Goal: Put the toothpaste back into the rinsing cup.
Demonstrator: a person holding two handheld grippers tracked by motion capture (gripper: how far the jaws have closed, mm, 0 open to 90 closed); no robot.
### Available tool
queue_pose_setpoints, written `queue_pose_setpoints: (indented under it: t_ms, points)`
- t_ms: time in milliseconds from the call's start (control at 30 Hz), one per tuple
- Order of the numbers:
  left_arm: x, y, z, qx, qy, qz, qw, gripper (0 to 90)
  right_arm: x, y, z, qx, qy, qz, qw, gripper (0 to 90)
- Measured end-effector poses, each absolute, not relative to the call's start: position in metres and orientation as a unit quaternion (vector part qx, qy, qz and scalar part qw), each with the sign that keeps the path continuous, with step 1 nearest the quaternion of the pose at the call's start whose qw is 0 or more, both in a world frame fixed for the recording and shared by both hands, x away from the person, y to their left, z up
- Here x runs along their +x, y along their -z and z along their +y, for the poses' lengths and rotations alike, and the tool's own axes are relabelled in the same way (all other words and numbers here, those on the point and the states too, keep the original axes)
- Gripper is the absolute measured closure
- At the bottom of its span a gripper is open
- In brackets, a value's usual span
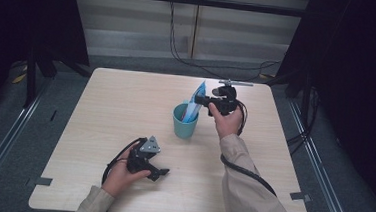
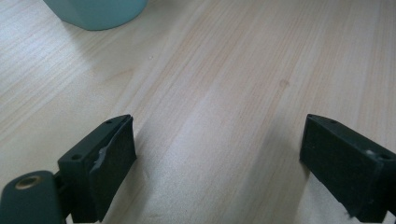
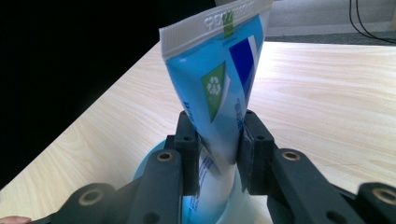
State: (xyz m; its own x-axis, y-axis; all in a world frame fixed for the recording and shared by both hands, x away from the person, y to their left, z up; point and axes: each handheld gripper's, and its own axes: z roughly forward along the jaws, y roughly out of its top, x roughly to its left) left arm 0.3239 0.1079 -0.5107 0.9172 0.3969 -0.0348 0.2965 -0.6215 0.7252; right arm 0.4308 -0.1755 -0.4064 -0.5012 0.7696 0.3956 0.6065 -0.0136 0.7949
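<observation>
A blue and white toothpaste tube (image 1: 195, 100) stands tilted in a teal cup (image 1: 185, 123) near the middle of the table, its crimped end up. My right gripper (image 1: 204, 101) comes at it from the right, level, and is shut on the tube. In the right gripper view the two pads pinch the tube (image 3: 217, 79) just above the cup's rim (image 3: 141, 169). My left gripper (image 1: 159, 173) rests low over the table's near side, below and left of the cup. Its jaws stand wide open (image 2: 219, 158) over bare wood, with the cup's base (image 2: 98, 11) farther off.
The light wooden table (image 1: 126, 101) has bare room to the left of and behind the cup. Black cables (image 1: 189, 61) hang beyond the far edge. Dark frames and curtains stand on both sides.
</observation>
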Motion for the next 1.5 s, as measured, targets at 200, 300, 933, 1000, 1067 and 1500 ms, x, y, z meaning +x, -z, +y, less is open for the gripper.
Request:
queue_pose_setpoints:
  t_ms: [200,300,933,1000,1067,1500]
  points:
    - [0.324,0.511,0.108,0.898,-0.064,0.193,0.39,9.9,0.43,0.407,-0.176,0.493,-0.513,0.697,0.081,70.7]
    - [0.324,0.511,0.108,0.898,-0.064,0.193,0.39,9.9,0.429,0.406,-0.177,0.496,-0.515,0.694,0.078,68.9]
    - [0.324,0.511,0.108,0.898,-0.064,0.193,0.39,9.9,0.428,0.406,-0.179,0.499,-0.509,0.697,0.071,53.5]
    - [0.324,0.511,0.108,0.898,-0.064,0.193,0.39,9.9,0.428,0.406,-0.179,0.498,-0.509,0.699,0.07,49.6]
    - [0.324,0.511,0.108,0.898,-0.064,0.193,0.39,9.9,0.427,0.406,-0.18,0.499,-0.512,0.696,0.07,47.0]
    - [0.324,0.511,0.108,0.898,-0.065,0.193,0.391,9.9,0.42,0.406,-0.186,0.486,-0.512,0.704,0.079,40.5]
